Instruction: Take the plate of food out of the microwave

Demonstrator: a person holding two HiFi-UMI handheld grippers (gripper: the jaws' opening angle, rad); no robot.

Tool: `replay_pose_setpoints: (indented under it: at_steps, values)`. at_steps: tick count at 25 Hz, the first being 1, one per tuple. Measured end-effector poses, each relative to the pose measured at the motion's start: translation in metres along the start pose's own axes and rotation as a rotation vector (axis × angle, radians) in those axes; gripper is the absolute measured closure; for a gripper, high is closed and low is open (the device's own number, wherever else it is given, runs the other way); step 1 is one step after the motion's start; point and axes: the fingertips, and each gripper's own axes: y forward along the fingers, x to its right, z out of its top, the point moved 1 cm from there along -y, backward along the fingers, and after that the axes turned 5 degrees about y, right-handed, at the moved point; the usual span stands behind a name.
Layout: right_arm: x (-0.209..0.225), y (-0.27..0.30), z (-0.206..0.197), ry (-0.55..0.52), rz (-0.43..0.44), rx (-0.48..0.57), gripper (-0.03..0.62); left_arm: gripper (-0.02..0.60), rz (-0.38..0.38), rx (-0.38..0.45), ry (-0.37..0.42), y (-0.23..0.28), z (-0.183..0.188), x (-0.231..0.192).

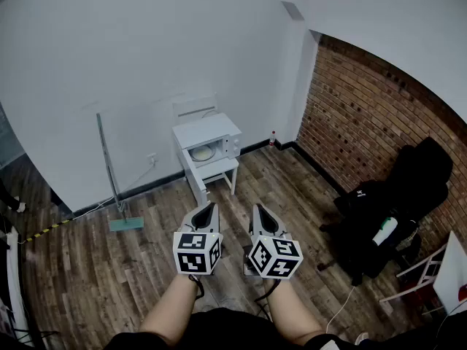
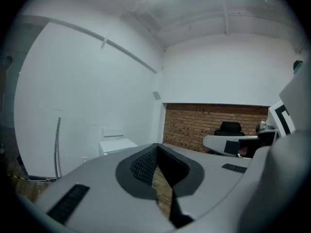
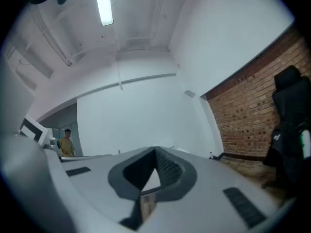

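Both claws are pinched fully shut with nothing in them. The left gripper (image 1: 206, 211) and right gripper (image 1: 261, 211) sit side by side, well apart from the microwave (image 1: 208, 133) on its little white table (image 1: 219, 170). Its long side runs along the wall, front facing the room. Only the head view shows the plate (image 1: 202, 152) lying flat inside, and only the right gripper view catches a person (image 3: 66, 142).

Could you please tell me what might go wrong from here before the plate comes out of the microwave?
1. The left gripper and the right gripper both have their jaws closed and empty. Unless they open before reaching the plate, they may just knock it.
2. The microwave sits on a small white table, so a hard pull might shift it.
3. The upright pole stands left of the path and could be bumped.
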Motion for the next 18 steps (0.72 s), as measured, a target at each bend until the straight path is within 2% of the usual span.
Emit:
replay_pose_setpoints:
  at_steps: [6, 18]
  values:
    - [-0.023, 0.016, -0.009, -0.083, -0.016, 0.004, 0.585, 0.584, -0.022, -0.009, 0.004, 0.001, -0.006, -0.021]
    - [-0.053, 0.055, -0.025, -0.168, -0.065, 0.003, 0.585, 0.584, -0.09, -0.007, 0.004, 0.02, -0.01, -0.065]
